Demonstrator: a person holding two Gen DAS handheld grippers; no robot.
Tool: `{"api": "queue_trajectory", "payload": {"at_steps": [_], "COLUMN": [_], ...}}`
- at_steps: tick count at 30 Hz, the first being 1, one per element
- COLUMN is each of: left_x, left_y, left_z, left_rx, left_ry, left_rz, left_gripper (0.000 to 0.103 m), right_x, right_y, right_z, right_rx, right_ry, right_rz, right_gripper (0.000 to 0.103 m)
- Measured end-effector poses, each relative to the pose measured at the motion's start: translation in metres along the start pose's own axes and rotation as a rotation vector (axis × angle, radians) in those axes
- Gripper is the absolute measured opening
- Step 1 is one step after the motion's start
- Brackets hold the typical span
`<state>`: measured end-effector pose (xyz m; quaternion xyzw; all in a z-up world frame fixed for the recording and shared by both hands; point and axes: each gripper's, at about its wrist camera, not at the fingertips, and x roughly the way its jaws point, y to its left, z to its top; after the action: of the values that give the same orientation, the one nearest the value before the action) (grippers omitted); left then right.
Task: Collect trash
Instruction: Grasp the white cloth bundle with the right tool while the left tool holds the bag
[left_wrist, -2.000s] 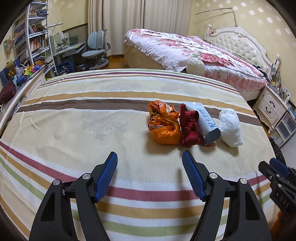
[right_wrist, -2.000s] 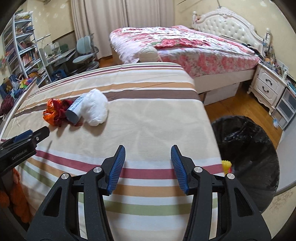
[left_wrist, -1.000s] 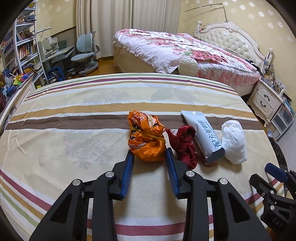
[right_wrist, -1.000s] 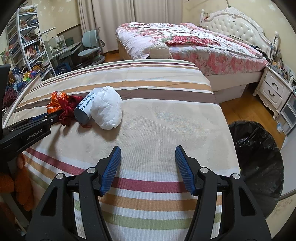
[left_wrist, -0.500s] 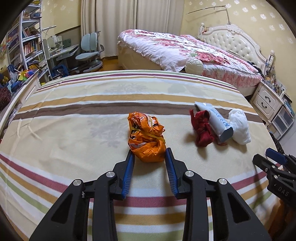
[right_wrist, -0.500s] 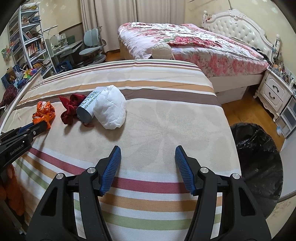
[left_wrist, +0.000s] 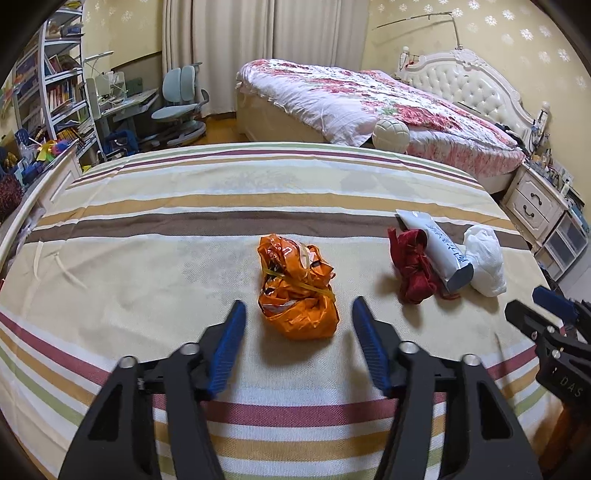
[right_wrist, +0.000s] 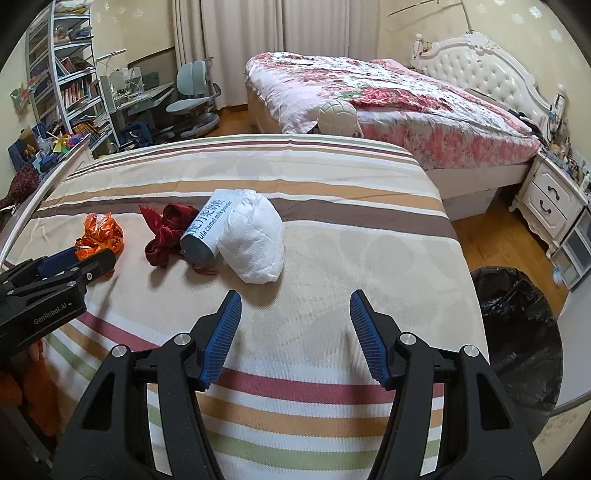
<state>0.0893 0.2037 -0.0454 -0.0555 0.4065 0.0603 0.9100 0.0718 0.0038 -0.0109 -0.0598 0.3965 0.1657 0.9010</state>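
Now, left claw (left_wrist: 295, 325): jaws just opened, orange wrapper (left_wrist: 295, 291) lies loose between them on the striped bed (left_wrist: 147, 258), dragged clear of the pile.
Pile: red scrap (left_wrist: 412, 269), tube (left_wrist: 436, 254), white wad (left_wrist: 484, 260) untouched.
Right claw (right_wrist: 295, 317): open, empty.
Bin (right_wrist: 517, 332): far right; nothing collected yet.

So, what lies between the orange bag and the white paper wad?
In the left wrist view, between the orange bag and the white paper wad: a red cloth and a white pouch.

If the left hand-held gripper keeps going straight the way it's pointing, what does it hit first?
Most likely the crumpled orange bag. It lies just ahead of the left hand-held gripper, whose jaws have just been opening and stand apart on either side of it, not pressing. Depth is hard to judge.
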Motion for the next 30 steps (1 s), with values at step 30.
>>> {"api": "queue_trajectory", "payload": {"at_steps": [30], "left_x": [-0.015], "left_y": [0.006], "left_z": [-0.008], "left_rx": [-0.028], "left_ry": [-0.039], "left_rz": [-0.016], "left_gripper": [0.037], "right_x": [0.01], "right_y": [0.015], "right_z": [0.007], "right_rx": [-0.007], "right_ry": [0.016], "right_rz": [0.029], "right_gripper": [0.034]}}
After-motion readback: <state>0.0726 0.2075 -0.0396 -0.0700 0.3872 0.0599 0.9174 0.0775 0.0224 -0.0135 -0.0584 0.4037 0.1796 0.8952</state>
